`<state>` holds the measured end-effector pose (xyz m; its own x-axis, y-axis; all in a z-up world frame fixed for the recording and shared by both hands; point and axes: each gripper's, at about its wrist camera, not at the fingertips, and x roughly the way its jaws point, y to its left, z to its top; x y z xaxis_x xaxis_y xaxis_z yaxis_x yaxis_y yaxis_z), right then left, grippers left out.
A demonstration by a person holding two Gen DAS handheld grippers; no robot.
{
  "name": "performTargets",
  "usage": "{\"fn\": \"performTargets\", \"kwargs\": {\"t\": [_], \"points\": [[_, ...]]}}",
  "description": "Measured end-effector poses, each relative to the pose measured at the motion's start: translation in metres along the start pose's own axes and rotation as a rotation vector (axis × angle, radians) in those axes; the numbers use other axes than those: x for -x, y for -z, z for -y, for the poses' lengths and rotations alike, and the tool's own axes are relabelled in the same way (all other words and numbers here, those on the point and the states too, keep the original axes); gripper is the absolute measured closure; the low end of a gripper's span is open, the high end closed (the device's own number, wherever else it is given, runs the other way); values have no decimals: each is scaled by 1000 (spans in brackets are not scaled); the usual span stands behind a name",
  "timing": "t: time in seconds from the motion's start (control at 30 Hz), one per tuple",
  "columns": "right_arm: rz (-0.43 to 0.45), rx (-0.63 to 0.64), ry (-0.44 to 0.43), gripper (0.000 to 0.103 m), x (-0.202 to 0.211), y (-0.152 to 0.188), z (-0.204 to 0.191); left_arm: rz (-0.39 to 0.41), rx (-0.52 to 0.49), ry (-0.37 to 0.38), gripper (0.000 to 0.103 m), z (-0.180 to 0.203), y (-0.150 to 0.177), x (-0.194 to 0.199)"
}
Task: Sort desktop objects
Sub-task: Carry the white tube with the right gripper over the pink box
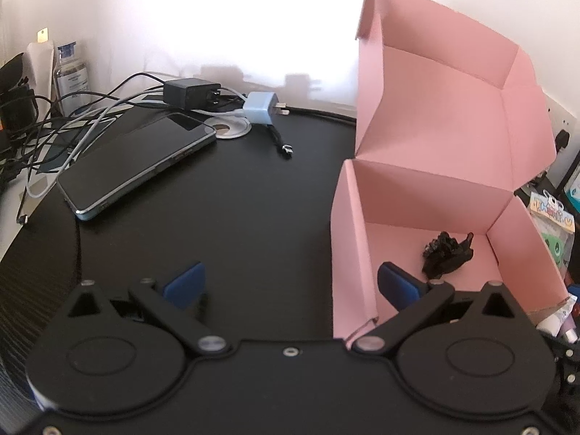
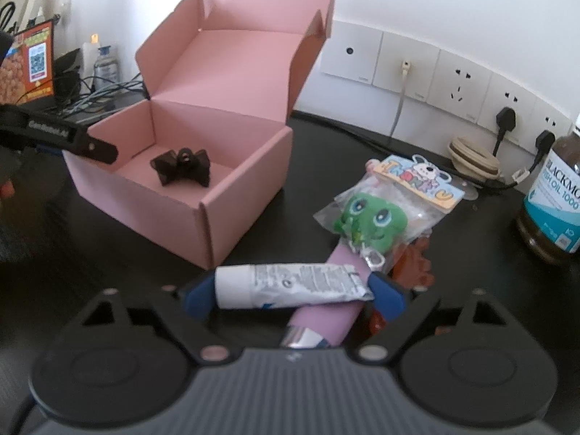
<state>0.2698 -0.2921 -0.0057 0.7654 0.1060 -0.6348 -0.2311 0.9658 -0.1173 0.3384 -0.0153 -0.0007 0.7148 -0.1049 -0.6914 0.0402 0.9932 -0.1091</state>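
Now I am partway through the sort: my left gripper [image 1: 290,286] hangs idle, jaws apart and empty, astride the near-left wall of the pink box [image 1: 353,250] where a black hair clip [image 1: 447,255] already lies. On the right, my right gripper [image 2: 293,291] tilts down — its fingers bracket the white tube [image 2: 290,284] endwise, apparently clamped — lifting it into the box looks next.

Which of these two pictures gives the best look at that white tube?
The right wrist view. There the white tube lies crosswise, end to end between the right gripper's blue pads, its printed label visible, resting over a pink tube. The left wrist view shows only a small piece of it at the right edge, beside the pink box.
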Motion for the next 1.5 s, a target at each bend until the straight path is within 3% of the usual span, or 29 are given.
{"fn": "performTargets", "kwargs": {"t": [0.53, 0.8, 1.0, 1.2, 1.5], "points": [[93, -29, 33, 16, 37, -15, 1, 72, 40, -24, 0, -8, -7, 11], [185, -15, -58, 16, 61, -58, -22, 78, 73, 9, 0, -13, -9, 17], [127, 24, -129, 16, 28, -84, -52, 116, 104, 15, 0, -20, -12, 25], [51, 34, -130, 16, -8, -92, -64, 110, 133, 7, 0, -27, -14, 23], [-20, 54, -113, 16, -25, -96, -73, 119, 120, -10, 0, -24, -13, 24]]}}
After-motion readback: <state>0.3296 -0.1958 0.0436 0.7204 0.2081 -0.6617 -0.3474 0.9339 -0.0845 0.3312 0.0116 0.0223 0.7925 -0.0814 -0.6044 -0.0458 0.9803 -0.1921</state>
